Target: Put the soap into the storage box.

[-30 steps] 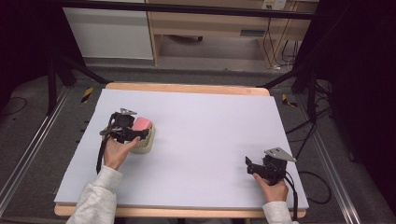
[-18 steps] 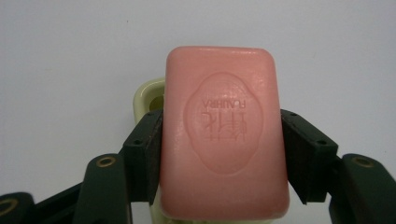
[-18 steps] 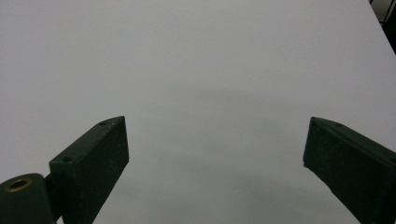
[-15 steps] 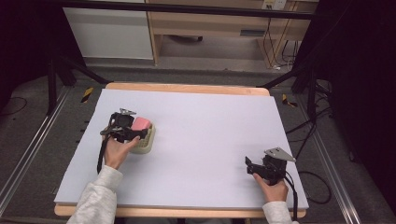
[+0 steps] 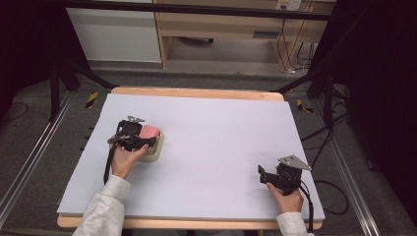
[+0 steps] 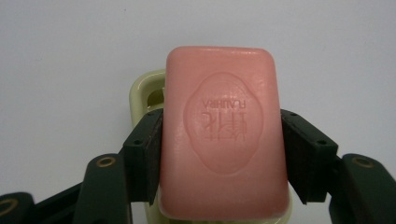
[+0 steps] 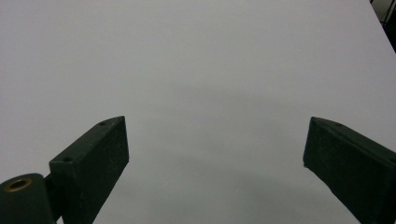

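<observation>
A pink bar of soap (image 6: 224, 135) with an embossed oval stamp lies between my left gripper's black jaws, which press on its two long sides. Under it sits a pale yellow soap dish (image 6: 142, 91), mostly covered by the bar. In the high view the left gripper (image 5: 142, 140) is at the table's left, over the soap dish (image 5: 156, 150), with the soap (image 5: 150, 131) showing pink beside it. My right gripper (image 5: 263, 174) rests near the front right of the table; its jaws stand wide apart with nothing between them (image 7: 215, 154).
A white sheet (image 5: 221, 132) covers the wooden table (image 5: 196, 93). Cables (image 5: 334, 196) trail off the right edge. A shelf unit and a white cabinet stand beyond the far edge.
</observation>
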Demonstrator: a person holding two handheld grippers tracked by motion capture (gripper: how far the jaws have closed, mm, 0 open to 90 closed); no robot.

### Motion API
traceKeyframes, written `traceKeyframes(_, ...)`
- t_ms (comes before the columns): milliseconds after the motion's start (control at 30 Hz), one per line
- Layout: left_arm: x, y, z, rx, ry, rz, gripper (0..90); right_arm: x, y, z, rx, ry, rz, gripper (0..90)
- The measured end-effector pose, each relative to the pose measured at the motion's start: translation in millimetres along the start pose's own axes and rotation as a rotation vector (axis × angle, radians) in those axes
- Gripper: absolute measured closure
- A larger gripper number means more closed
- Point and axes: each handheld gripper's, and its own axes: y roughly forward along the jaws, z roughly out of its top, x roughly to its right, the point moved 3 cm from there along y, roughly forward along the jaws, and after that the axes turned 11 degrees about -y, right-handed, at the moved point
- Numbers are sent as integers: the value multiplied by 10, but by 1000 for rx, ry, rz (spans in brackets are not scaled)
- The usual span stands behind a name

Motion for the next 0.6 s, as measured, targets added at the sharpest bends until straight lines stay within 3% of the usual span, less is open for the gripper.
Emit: traceKeyframes(600,-39,86,-60,-16,-15,6,371,-1,2,0,-2,0,2,71)
